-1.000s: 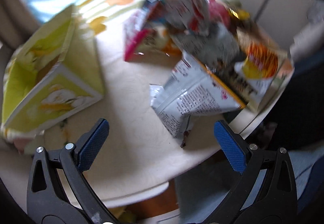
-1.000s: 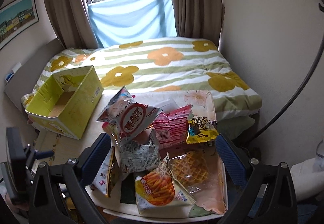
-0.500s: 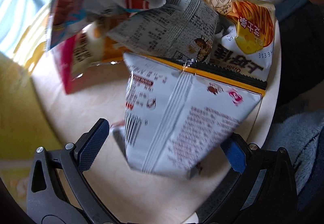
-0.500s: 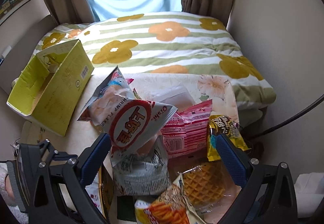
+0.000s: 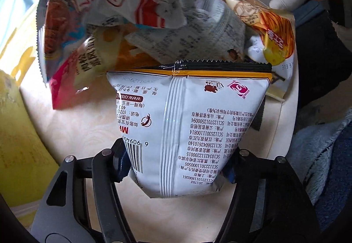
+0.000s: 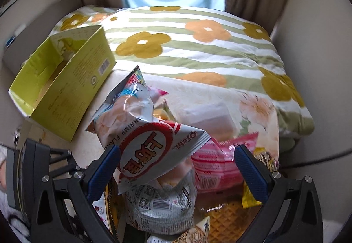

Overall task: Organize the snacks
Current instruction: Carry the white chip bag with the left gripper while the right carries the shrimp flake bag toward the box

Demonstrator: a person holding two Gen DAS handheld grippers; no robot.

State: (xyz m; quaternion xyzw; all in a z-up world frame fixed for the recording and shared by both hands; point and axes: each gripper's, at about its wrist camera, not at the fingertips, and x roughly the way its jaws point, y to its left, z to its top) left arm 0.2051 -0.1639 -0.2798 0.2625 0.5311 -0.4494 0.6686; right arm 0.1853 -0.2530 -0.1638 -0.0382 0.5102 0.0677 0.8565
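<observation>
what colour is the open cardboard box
Yellow-green open cardboard box, clearest in the right wrist view.

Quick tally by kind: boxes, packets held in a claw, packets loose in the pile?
Yellow-green box: 1
White packet gripped in left claw: 1
Loose packets, pile partly hidden: at least 5
Total: at least 7

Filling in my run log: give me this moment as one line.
left gripper: shut on white snack bag | right gripper: open, over shrimp-flake bag | yellow box: open, nothing visible inside
</observation>
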